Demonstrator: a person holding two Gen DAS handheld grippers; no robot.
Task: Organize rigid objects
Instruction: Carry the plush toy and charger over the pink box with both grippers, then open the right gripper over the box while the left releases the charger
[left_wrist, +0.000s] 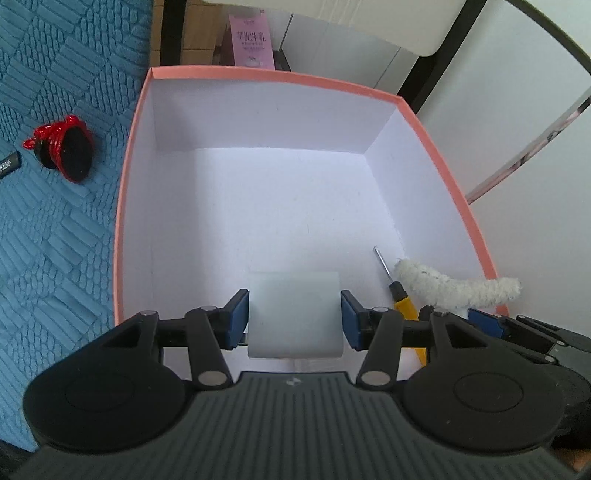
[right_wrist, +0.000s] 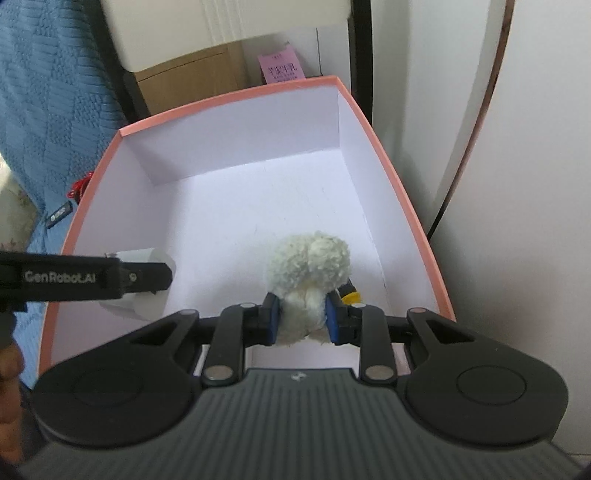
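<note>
Holding stuff in both grippers over the same pink-rimmed box (left_wrist: 317, 79) right now. Left gripper (left_wrist: 293, 319) has its jaws clamped on a pale, frosted-looking block (left_wrist: 293, 314), one blue pad flat against each side, and the block sits just above the white floor of the box near its front wall. Can't really tell what the block is, it's kinda translucent and featureless. In the right wrist view it shows up as a whitish cylinder-ish shape, half covered by the left gripper's black finger.

Right gripper (right_wrist: 303, 319) has its jaws squeezed tight on a fluffy white thing (right_wrist: 308, 269), pads sunk into the fuzz. From the left wrist view it reads as a long fuzzy strip draped toward the box's right wall; from its own camera it's just a round puff.

A yellow-handled screwdriver (left_wrist: 404, 301) lies on the box floor right next to the fluff, tip pointing into the box. Its handle end is cut off behind the gripper.

Outside the box, on the blue textured cloth (left_wrist: 55, 229), there's a red and black round item (left_wrist: 64, 151), hard to say what.
</note>
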